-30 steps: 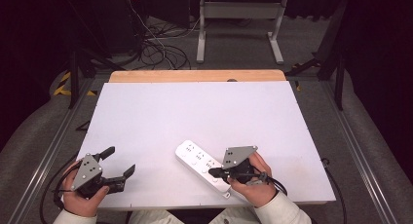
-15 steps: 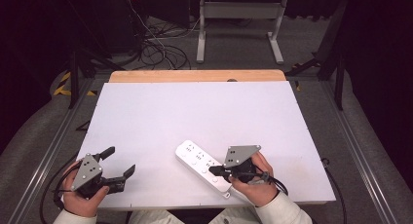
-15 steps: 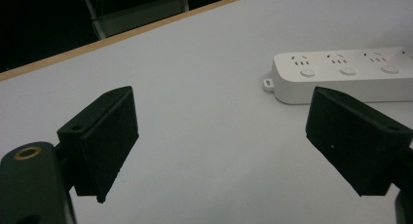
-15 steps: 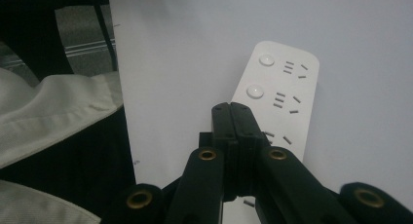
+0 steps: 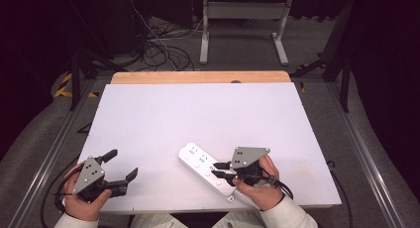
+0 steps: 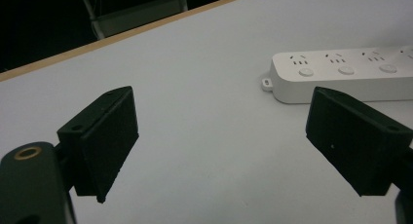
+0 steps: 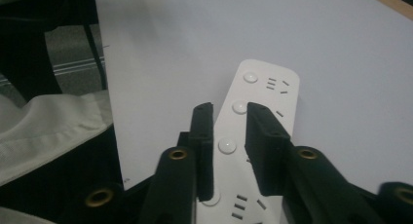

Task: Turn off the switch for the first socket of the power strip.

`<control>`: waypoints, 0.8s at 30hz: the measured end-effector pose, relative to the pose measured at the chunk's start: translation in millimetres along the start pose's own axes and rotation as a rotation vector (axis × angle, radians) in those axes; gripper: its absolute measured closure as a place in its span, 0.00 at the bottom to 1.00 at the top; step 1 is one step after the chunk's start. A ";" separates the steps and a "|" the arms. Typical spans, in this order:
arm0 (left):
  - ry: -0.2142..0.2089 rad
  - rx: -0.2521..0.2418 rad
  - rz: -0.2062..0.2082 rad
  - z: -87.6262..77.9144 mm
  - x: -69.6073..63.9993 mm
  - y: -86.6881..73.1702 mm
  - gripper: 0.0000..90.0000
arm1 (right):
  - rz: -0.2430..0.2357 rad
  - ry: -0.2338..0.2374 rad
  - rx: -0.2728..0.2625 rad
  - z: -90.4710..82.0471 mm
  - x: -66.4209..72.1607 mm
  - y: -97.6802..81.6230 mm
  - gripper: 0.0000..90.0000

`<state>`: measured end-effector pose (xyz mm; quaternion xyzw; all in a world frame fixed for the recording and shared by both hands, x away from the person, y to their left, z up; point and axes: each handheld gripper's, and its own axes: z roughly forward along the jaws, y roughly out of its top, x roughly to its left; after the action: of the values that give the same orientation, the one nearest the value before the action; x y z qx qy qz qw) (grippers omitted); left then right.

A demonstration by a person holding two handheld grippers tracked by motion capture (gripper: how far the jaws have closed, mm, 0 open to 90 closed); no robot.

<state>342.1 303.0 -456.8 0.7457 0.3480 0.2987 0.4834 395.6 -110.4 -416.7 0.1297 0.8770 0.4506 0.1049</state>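
A white power strip (image 5: pixel 198 161) lies slantwise on the white table top (image 5: pixel 198 114) near the front edge, its row of round buttons up. My right gripper (image 5: pixel 219 169) hovers over the strip's near end. In the right gripper view its jaws (image 7: pixel 229 112) have just been opening and stand a little apart over the power strip (image 7: pixel 265 87); a button shows in the gap and nothing is pinched. My left gripper (image 5: pixel 124 163) rests at the front left, wide open and holding nothing. In the left gripper view its jaws (image 6: pixel 219 136) point toward the power strip (image 6: pixel 341 73), well short of it.
A wooden strip (image 5: pixel 198 78) runs along the table's far edge. Beyond it, on the dark floor, lie tangled cables (image 5: pixel 158 49) and the white legs of a stand (image 5: pixel 242 20). A white sleeve (image 7: pixel 48 131) hangs near the table's front edge.
The right gripper's jaws have parted slightly above the power strip. Both hands and the strip stay where they were.
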 end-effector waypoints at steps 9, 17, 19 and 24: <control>0.000 -0.001 0.007 0.5 -0.4 0.6 0.14 | 0.041 -0.063 -0.057 -10.3 -5.5 -0.3 0.49; 0.002 -0.002 0.006 0.0 -0.7 0.6 0.13 | 0.071 -0.118 -0.094 -20.5 -12.3 -4.9 0.38; 0.002 -0.001 0.008 0.0 -0.6 0.6 0.13 | 0.082 -0.131 -0.101 -24.2 -15.2 -7.1 0.36; 0.001 0.000 0.009 -0.1 -0.6 0.8 0.13 | 0.114 -0.153 -0.117 -32.6 -22.8 -14.4 0.32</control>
<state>341.9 302.3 -456.1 0.7470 0.3448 0.3015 0.4818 405.4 -150.7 -408.3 0.2070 0.8298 0.4952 0.1531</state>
